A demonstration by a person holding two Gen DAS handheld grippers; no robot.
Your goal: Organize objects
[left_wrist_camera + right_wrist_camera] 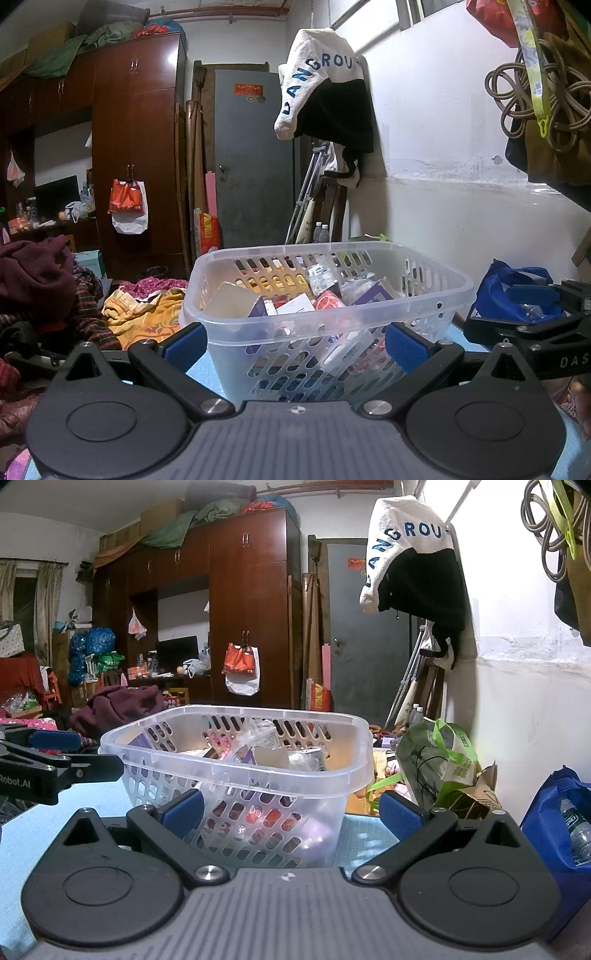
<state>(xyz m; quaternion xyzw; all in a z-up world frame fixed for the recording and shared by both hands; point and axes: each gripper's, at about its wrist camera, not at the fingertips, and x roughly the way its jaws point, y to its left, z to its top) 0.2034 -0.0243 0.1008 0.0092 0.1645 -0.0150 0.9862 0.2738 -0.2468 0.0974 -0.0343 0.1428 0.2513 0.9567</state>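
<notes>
Basket packed, both claws spread and empty.

The clear slotted basket stands on the light-blue tabletop, already holding boxes, packets and a small bottle, so most of the sorting looks done. The left claw and the right claw face it from the near edge, jaws apart, gripping nothing. A blue bag with a bottle sits toward the right edge; whether it needs tidying is unclear.

Basket contents jumbled, labels unreadable; blue bag cut off right.
</notes>
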